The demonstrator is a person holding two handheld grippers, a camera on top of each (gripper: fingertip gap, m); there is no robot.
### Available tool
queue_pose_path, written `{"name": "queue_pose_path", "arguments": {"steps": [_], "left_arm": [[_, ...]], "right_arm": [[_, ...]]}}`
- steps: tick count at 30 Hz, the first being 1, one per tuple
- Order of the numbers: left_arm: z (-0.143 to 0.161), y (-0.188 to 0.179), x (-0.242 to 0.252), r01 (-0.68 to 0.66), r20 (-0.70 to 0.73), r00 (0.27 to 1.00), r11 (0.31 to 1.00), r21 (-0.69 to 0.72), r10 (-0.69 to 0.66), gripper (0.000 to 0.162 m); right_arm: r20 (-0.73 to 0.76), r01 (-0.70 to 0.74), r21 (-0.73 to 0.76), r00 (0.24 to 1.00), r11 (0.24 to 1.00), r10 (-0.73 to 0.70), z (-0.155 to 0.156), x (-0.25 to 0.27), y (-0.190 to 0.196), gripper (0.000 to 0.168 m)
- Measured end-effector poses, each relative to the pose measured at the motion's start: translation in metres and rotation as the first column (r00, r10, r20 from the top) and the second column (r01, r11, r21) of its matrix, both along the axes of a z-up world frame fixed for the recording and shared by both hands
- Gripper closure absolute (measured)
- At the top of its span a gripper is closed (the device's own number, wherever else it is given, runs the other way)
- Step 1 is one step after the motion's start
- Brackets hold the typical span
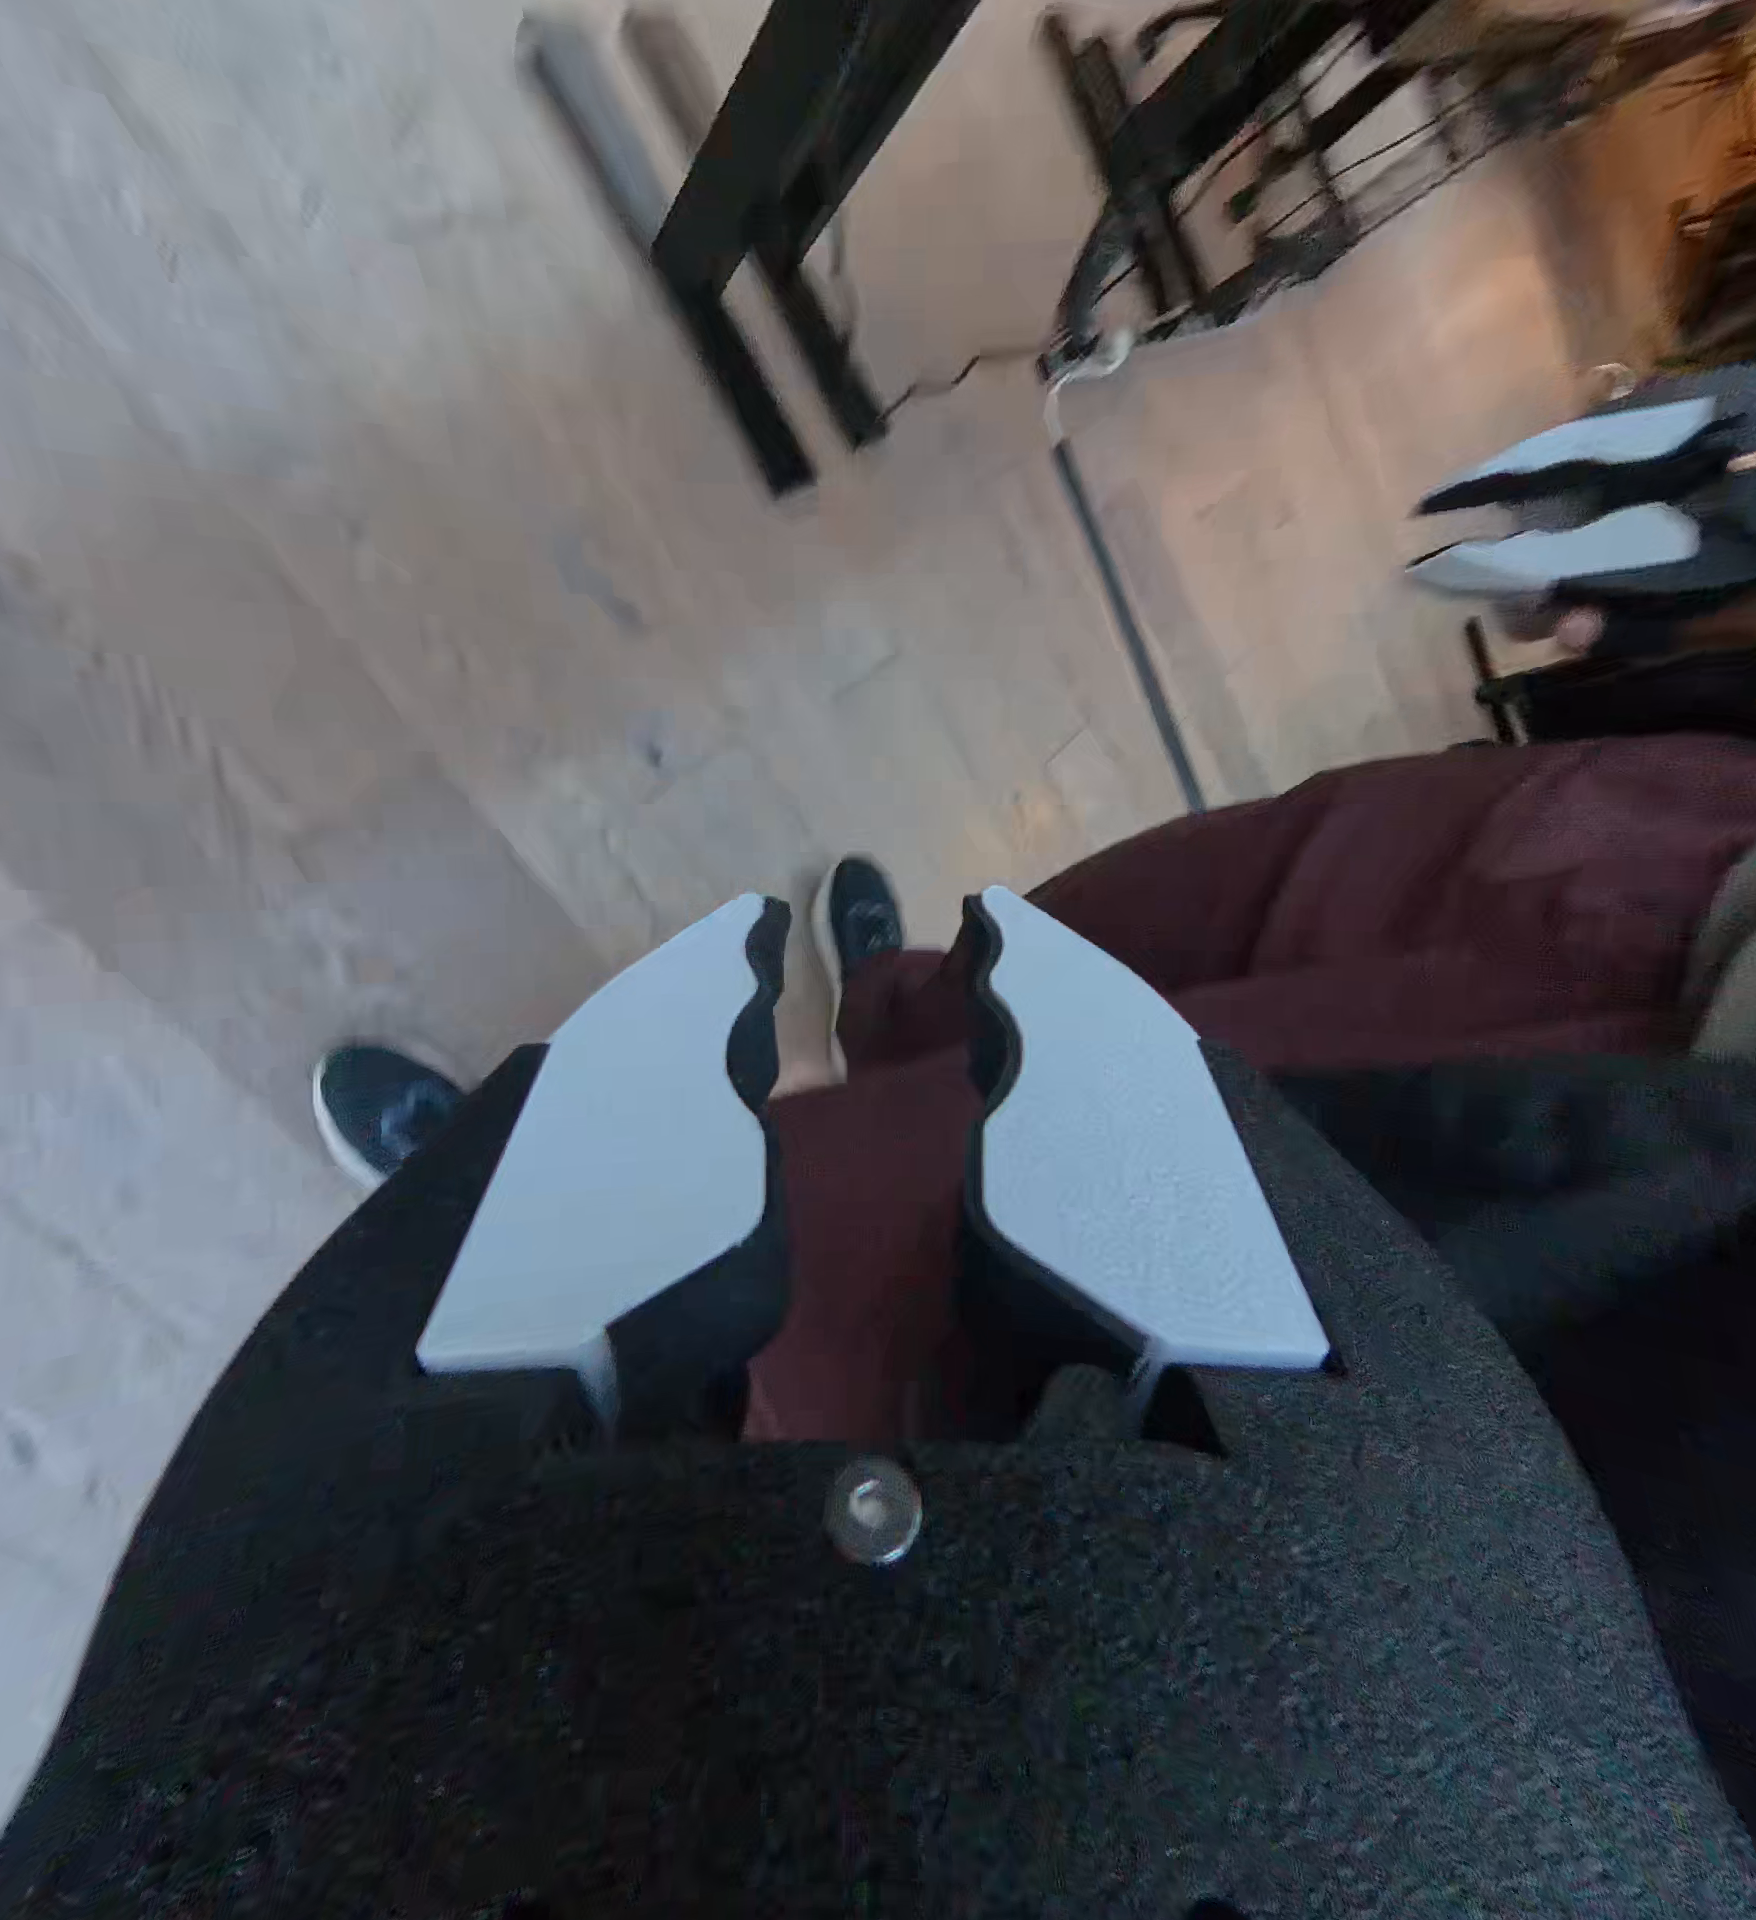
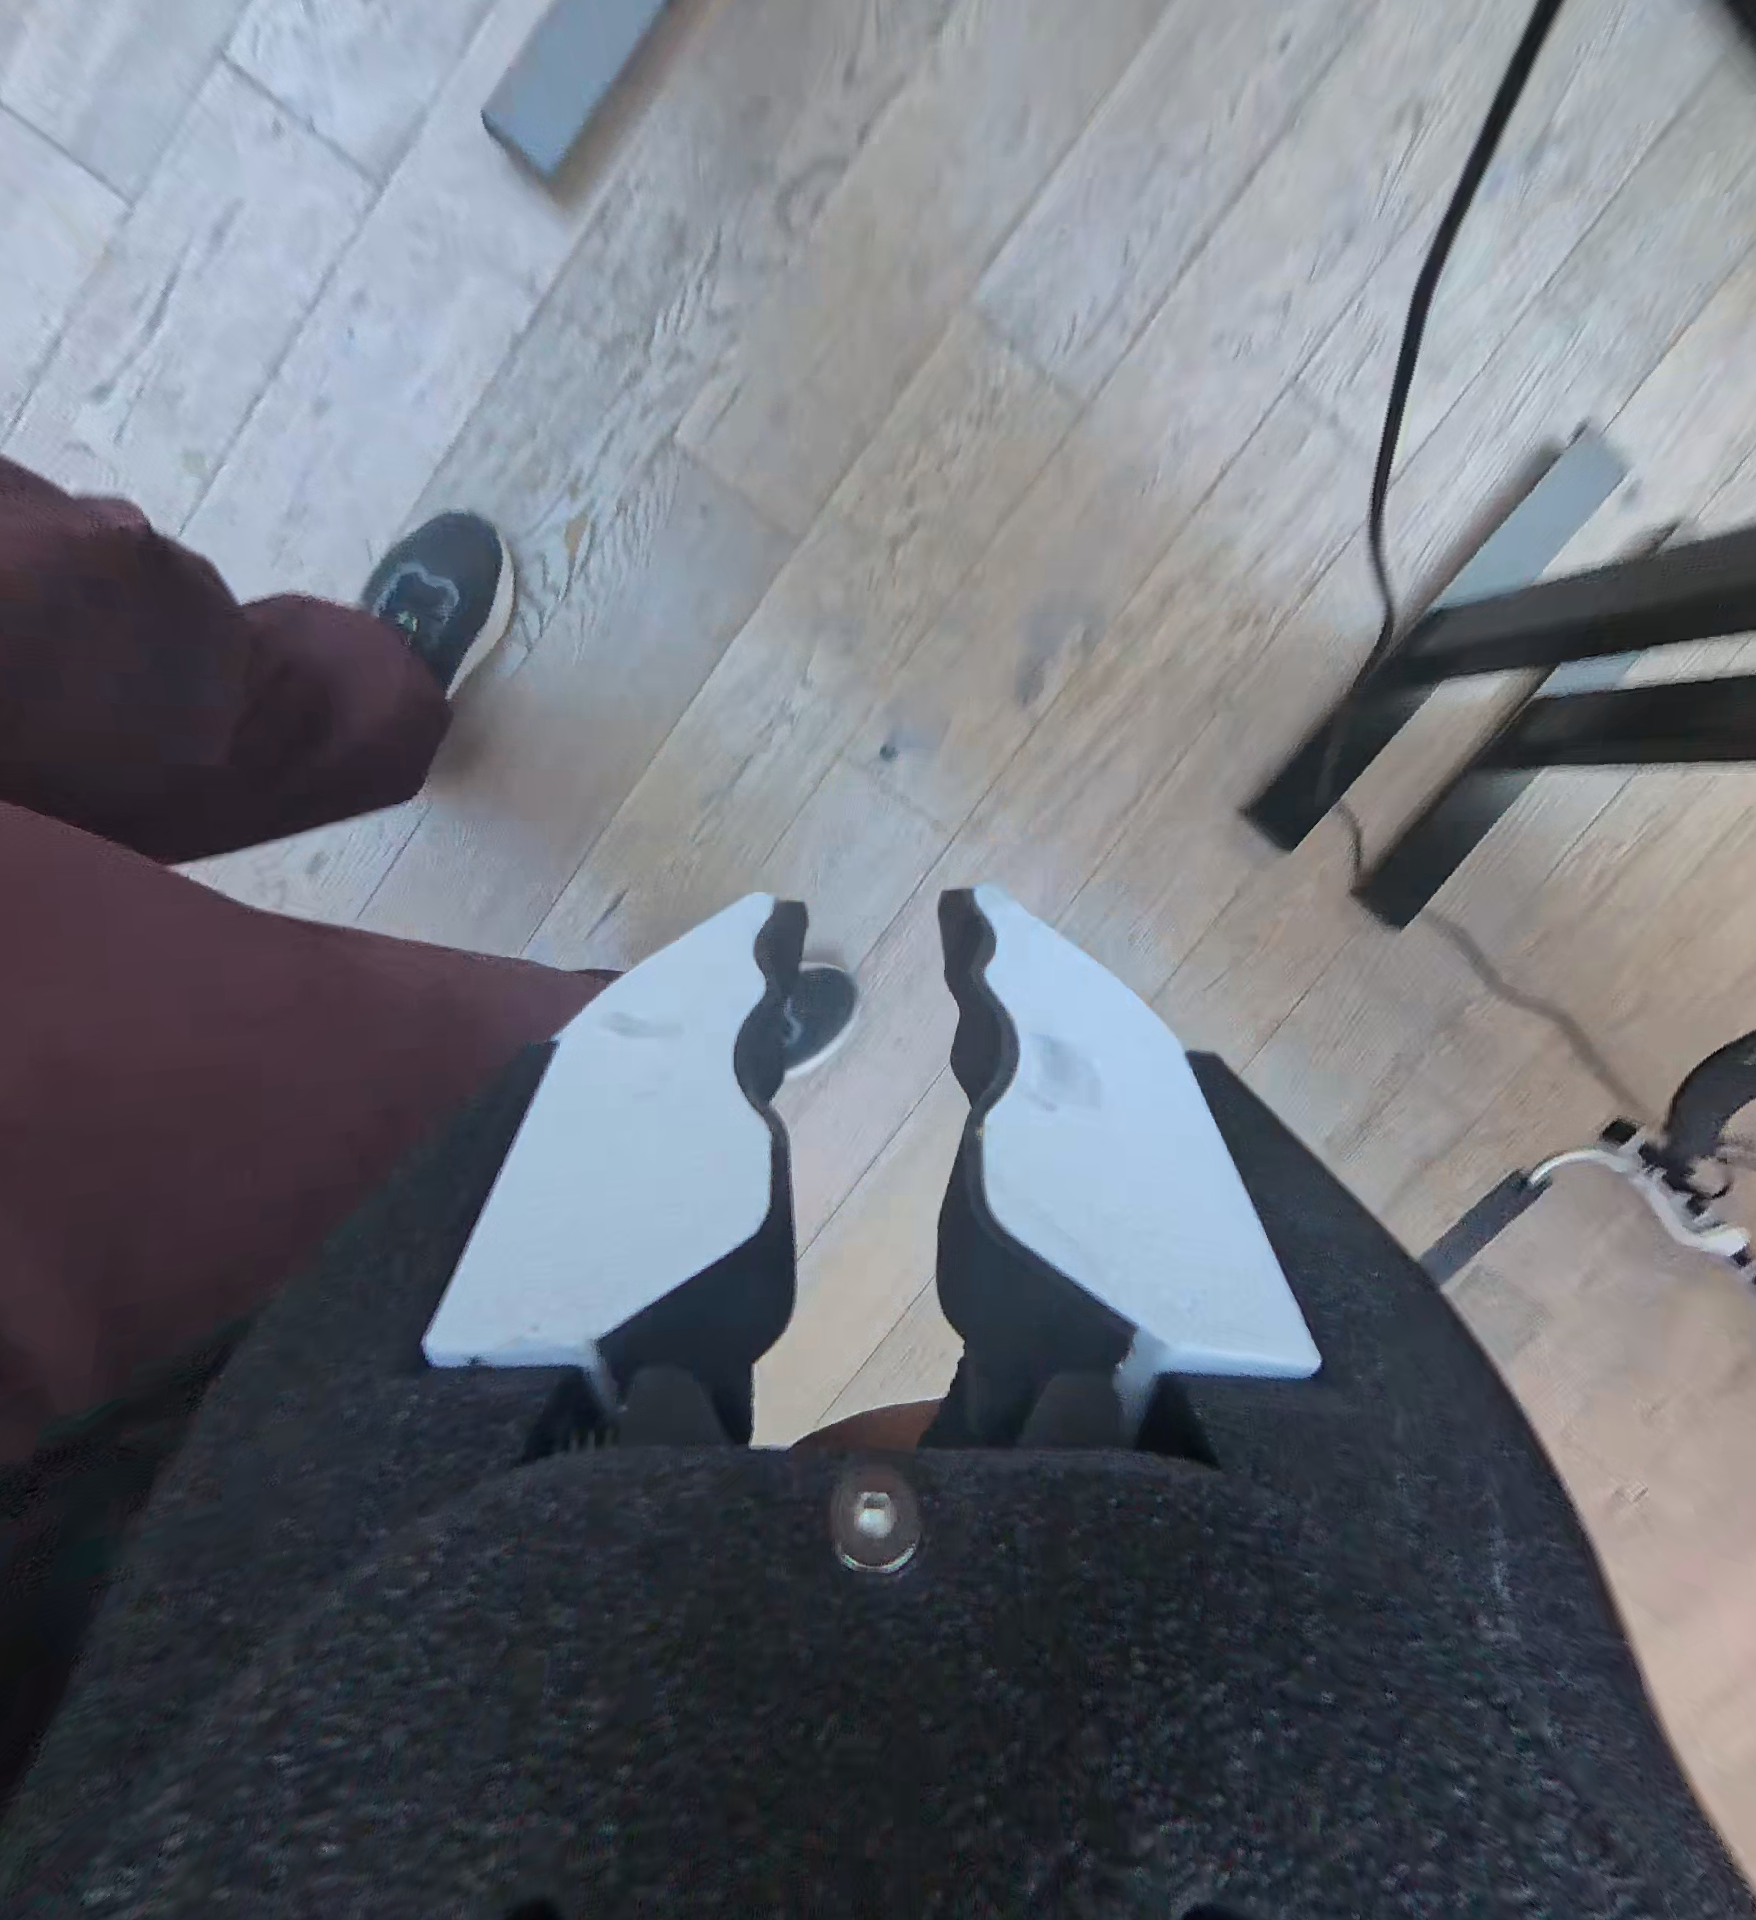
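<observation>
I have both grippers hanging over the pale plank floor [image 2: 853, 436] with nothing between the fingers: the left gripper [image 1: 874, 914] stands apart over a maroon trouser leg [image 1: 1425, 894], the right gripper [image 2: 874, 909] apart over bare boards beside that leg. I count two grippers, two dark sneakers [image 2: 443, 592] [image 2: 814, 1013], two black frame legs [image 2: 1580, 665], one black cable [image 2: 1414, 312] and one white power strip [image 2: 1695, 1216] near the right edge.
</observation>
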State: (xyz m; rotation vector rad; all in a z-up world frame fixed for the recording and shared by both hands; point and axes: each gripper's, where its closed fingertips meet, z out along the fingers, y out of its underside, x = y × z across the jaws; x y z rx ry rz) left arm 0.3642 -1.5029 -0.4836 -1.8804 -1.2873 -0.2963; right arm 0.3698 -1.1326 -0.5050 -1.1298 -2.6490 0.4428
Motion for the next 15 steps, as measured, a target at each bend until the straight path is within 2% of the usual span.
{"name": "queue_pose_path", "arguments": {"steps": [3,6,8,11,15], "left_arm": [[-0.05,-0.007,0.072,-0.126,0.222,0.964,0.987,-0.099,0.145,0.131],[-0.069,0.027,0.116,-0.172,0.292,0.931,0.97,-0.174,0.217,0.133],[-0.068,0.076,0.121,-0.189,0.286,0.927,0.961,-0.2,0.241,0.133],[-0.049,0.179,0.086,-0.185,0.197,0.956,0.966,-0.179,0.219,0.134],[-0.013,0.317,0.014,0.037,0.049,0.998,0.976,-0.215,-0.027,0.135]], "right_arm": [[0.029,-0.009,-0.019,1.0,1.0,0.01,-0.008,0.024,0.05,0.138],[0.007,-0.05,-0.037,0.999,0.998,0.05,-0.004,0.047,0.104,0.138],[0.028,-0.068,-0.033,0.997,0.997,0.069,-0.004,0.073,0.149,0.139],[0.068,-0.062,-0.018,0.996,0.998,0.063,-0.007,0.112,0.22,0.141],[0.123,0.034,-0.035,0.992,0.999,-0.029,-0.02,0.14,0.302,0.143]]}}
